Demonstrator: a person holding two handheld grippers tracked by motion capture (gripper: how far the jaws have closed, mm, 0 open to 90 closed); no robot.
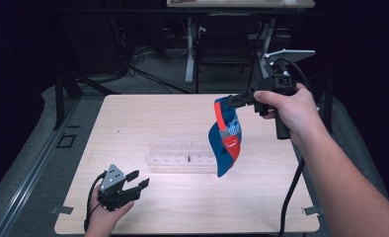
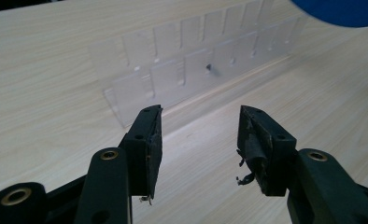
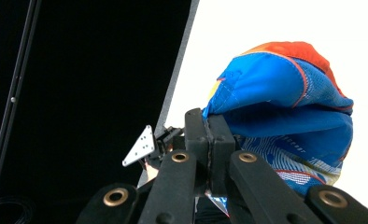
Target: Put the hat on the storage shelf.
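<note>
A: What's at the left?
B: The left claw (image 1: 136,179) rests low on the counter (image 1: 133,113), jaws spread apart, empty, near the clear rack (image 1: 182,157).
A: And the right?
B: The right claw (image 1: 230,102) is clamped on the blue-and-red cap (image 1: 225,140), which hangs above the rack's right end.

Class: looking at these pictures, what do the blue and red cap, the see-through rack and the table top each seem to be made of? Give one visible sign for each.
Cap: soft fabric, apparently partly mesh; it hangs limp and folded from the right gripper.
Rack: clear, smooth plastic, probably acrylic; the table grain shows through its dividers.
Table top: pale wood or wood-look laminate, matte; fine straight grain lines, but which one is unclear.
</note>
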